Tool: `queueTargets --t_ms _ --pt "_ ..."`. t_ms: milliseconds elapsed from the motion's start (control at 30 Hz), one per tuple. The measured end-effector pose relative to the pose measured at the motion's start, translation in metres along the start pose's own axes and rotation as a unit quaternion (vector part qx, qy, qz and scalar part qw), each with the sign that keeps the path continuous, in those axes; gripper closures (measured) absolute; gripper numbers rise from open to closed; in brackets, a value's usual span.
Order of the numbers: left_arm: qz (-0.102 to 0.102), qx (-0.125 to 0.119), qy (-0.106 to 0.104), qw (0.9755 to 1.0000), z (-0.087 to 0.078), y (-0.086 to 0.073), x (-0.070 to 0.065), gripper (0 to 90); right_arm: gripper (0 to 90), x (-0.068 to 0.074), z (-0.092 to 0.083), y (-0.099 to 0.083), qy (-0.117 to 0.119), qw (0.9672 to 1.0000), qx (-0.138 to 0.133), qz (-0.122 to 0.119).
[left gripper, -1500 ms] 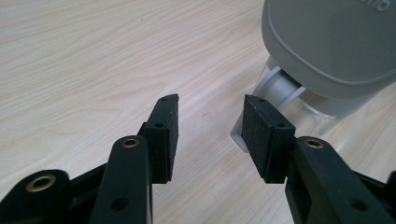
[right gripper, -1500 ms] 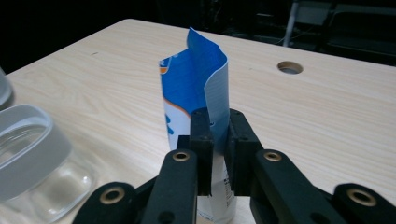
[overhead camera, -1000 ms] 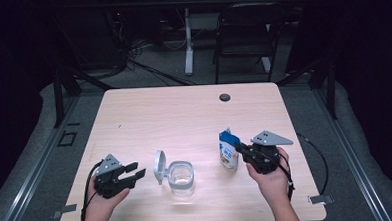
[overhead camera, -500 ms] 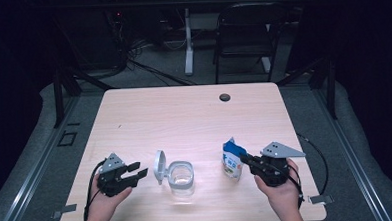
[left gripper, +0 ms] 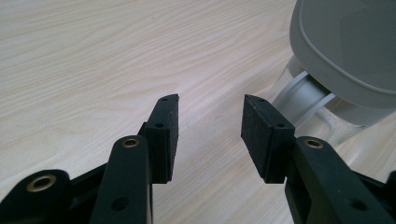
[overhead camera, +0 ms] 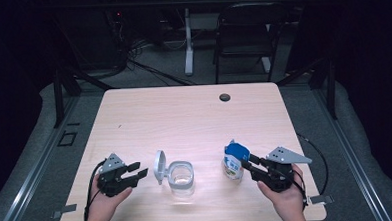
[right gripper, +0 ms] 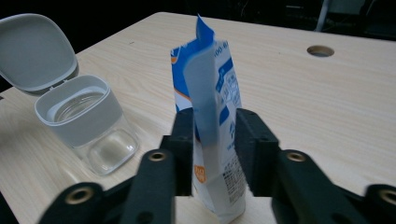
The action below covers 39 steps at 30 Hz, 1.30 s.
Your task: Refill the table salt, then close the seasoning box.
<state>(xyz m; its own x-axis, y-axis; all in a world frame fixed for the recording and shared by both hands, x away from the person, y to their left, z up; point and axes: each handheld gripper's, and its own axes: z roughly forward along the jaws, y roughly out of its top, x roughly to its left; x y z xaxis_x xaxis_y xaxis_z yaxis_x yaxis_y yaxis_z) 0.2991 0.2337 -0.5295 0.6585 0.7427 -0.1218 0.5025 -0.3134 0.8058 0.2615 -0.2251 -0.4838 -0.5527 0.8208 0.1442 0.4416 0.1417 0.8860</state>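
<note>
The right tongs (right gripper: 212,140) have just been opening around the standing pouch (right gripper: 212,116) (base cut off); left tongs (left gripper: 210,133) spread.

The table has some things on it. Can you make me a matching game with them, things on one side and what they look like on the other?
Things:
1. carton
2. container
3. lid
4. hole

Descriptions:
A. clear, standing between the two grippers
B. grey, flipped open and upright
C. dark and round, near the table's far edge
D. blue and white, standing between the right gripper's jaws

Pairs: 1-D, 2-A, 3-B, 4-C
</note>
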Motion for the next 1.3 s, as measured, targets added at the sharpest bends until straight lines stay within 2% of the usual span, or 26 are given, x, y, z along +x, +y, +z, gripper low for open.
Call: queueTargets --t_ms 133,333,600,700,833,1000,1133,1267,1300 --pt "0.0 -0.001 0.0 1.0 -0.001 0.001 -0.001 57.1 52.9 -0.006 0.007 -0.011 0.001 0.9998 0.018 0.011" --pt "-0.001 0.0 -0.001 1.0 0.001 0.001 0.002 57.0 45.2 -0.012 0.013 -0.022 0.004 0.9997 0.017 0.016" --pt "0.002 0.005 -0.003 1.0 0.002 0.0 0.001 56.9 43.4 -0.012 0.025 -0.03 0.005 0.9998 0.02 0.008" --pt "0.003 0.001 -0.002 1.0 0.001 0.0 0.001 56.9 42.2 -0.009 0.032 -0.034 0.0 0.9996 0.027 -0.003" --pt "0.004 0.004 0.0 1.0 0.001 0.001 0.0 56.8 41.4 -0.008 0.039 -0.038 0.001 0.9992 0.038 -0.005" --pt "0.004 0.008 0.0 1.0 0.002 0.0 0.0 56.7 40.2 -0.006 0.045 -0.041 -0.002 0.9992 0.04 0.001" --pt "0.006 0.006 0.0 1.0 0.002 -0.001 0.001 56.7 38.7 -0.007 0.048 -0.045 0.001 0.9993 0.028 0.024" --pt "0.006 0.004 0.002 1.0 0.002 -0.001 0.002 56.7 37.3 -0.007 0.05 -0.047 0.0 0.9995 0.019 0.026" --pt "0.006 0.004 0.002 1.0 0.002 -0.001 0.002 56.7 37.0 -0.007 0.05 -0.048 -0.002 0.9995 0.024 0.02"
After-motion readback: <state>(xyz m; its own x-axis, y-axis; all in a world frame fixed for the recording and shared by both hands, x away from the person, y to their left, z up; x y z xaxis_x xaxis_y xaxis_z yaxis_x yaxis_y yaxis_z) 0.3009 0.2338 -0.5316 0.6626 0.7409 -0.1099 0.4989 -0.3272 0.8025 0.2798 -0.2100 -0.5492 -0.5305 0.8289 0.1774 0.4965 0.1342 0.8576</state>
